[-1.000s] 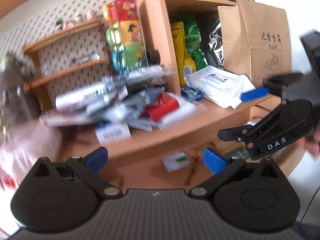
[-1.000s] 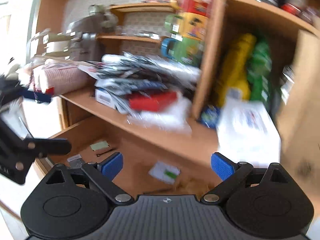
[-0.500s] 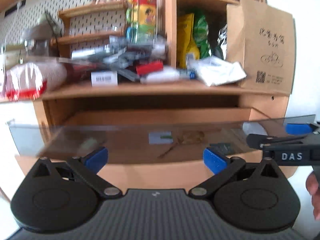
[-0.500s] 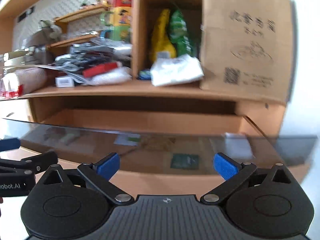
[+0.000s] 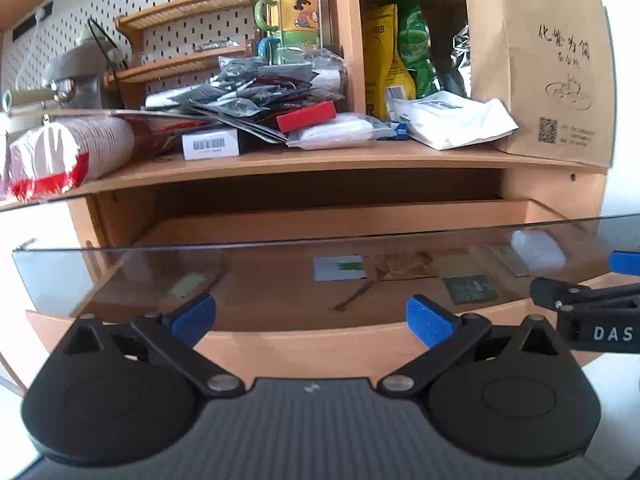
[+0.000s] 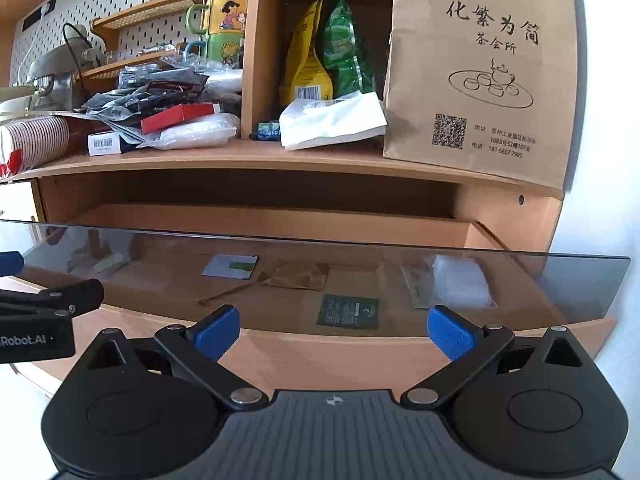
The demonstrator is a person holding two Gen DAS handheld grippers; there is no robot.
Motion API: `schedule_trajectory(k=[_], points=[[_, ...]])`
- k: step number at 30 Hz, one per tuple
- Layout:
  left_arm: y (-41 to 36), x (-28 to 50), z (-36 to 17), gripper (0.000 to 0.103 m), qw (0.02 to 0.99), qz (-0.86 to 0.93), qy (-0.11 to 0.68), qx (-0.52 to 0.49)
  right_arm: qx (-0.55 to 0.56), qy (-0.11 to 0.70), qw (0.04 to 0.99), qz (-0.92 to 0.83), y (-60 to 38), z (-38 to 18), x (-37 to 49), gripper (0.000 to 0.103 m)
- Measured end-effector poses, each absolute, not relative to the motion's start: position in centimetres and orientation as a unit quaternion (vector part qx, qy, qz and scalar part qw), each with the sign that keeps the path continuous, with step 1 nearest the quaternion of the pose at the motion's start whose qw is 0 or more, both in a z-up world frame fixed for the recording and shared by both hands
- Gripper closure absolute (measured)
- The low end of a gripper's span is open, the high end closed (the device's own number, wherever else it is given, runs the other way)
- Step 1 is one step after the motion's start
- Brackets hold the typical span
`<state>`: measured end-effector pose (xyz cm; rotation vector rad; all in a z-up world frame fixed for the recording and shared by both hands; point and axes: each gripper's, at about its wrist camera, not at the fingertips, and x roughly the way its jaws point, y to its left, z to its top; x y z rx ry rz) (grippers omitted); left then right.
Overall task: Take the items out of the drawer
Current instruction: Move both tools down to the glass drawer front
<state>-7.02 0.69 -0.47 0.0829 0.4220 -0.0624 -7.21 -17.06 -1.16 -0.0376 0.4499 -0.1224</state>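
Facing the open drawer (image 6: 360,356) with both grippers (image 5: 311,316) (image 6: 334,332) spread wide, empty; next, reaching in for the dark packet (image 6: 348,311).

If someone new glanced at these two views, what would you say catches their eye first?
Probably the open drawer low in the middle, with a dark glass pane along its front and a dark green packet lying inside. Next comes the big brown paper bag on the shelf at upper right, then the stacked cartoon mugs at upper left.
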Motion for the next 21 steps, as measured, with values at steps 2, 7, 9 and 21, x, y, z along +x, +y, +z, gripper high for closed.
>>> schedule_trajectory(k=[2,7,9,21], points=[[0.6,-6.6,-0.5,0.000,0.976,-0.030,0.212,0.039,-0.019,0.223,0.973,-0.064,-17.1,-1.3,-6.9,0.000],[0.5,-5.6,-0.5,0.000,0.975,-0.035,0.219,0.025,-0.018,0.222,0.972,-0.069,-17.3,-1.5,-6.2,0.000],[0.4,-5.1,-0.6,0.000,0.974,-0.033,0.223,0.020,-0.017,0.224,0.972,-0.068,-17.4,-1.6,-5.9,0.000],[0.1,-3.0,-1.2,0.000,0.972,-0.029,0.233,0.015,-0.005,0.230,0.971,-0.063,-17.9,-1.9,-3.9,0.000]])
